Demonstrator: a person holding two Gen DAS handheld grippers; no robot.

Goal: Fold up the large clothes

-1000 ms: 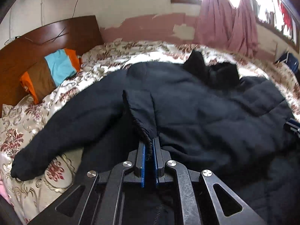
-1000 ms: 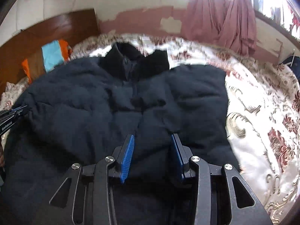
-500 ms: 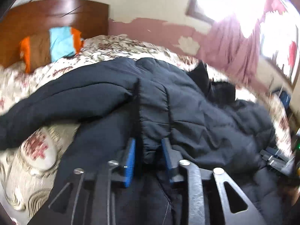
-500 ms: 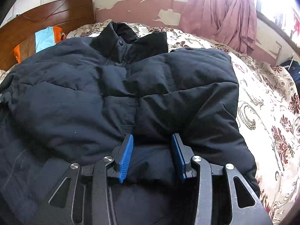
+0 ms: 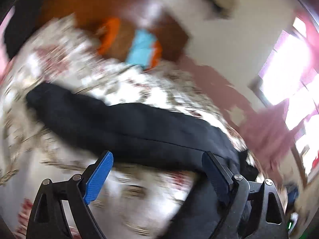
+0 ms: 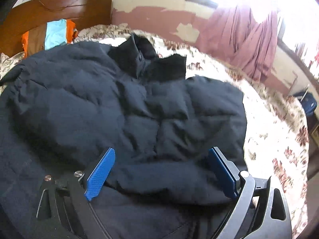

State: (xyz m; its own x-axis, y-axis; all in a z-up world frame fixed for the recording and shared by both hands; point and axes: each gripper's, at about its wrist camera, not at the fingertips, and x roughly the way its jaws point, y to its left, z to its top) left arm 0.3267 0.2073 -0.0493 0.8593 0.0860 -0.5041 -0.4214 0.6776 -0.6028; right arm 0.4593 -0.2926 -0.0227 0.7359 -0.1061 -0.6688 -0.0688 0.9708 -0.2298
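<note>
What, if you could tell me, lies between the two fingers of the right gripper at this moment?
In the right wrist view, a puffy fold of the dark jacket lies between the fingers of the open right gripper.

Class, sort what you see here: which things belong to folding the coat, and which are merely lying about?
Part of the job:
dark padded jacket
its sleeve
left gripper, open
right gripper, open

Lying about:
orange and blue cloth
pink curtain
floral bedspread

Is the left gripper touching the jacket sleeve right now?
Cannot tell. The left wrist view is motion-blurred: the left gripper is wide open with the jacket sleeve just beyond its fingertips, and no clear gap or contact shows.
</note>
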